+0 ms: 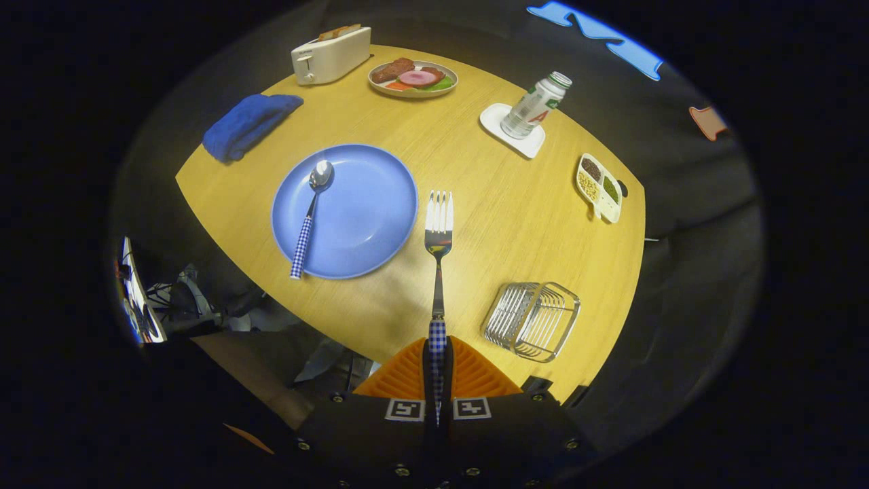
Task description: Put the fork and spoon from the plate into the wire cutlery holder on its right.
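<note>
Wooden table (pixel 489 224) below. Gripper (pixel 438 363) clamped on fork (pixel 438 231) handle, tines pointing ahead. Wire cutlery holder (pixel 531 320) lies just right of fingers; spoon (pixel 310 216) remains on plate (pixel 370 224).

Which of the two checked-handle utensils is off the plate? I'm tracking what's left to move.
The fork: the gripper has its jaws shut on its checked handle, tines pointing ahead over the table. The spoon lies on the blue plate.

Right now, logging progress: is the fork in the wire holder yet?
Not yet. The fork is clamped by its checked handle in the gripper; the wire holder stands empty.
</note>
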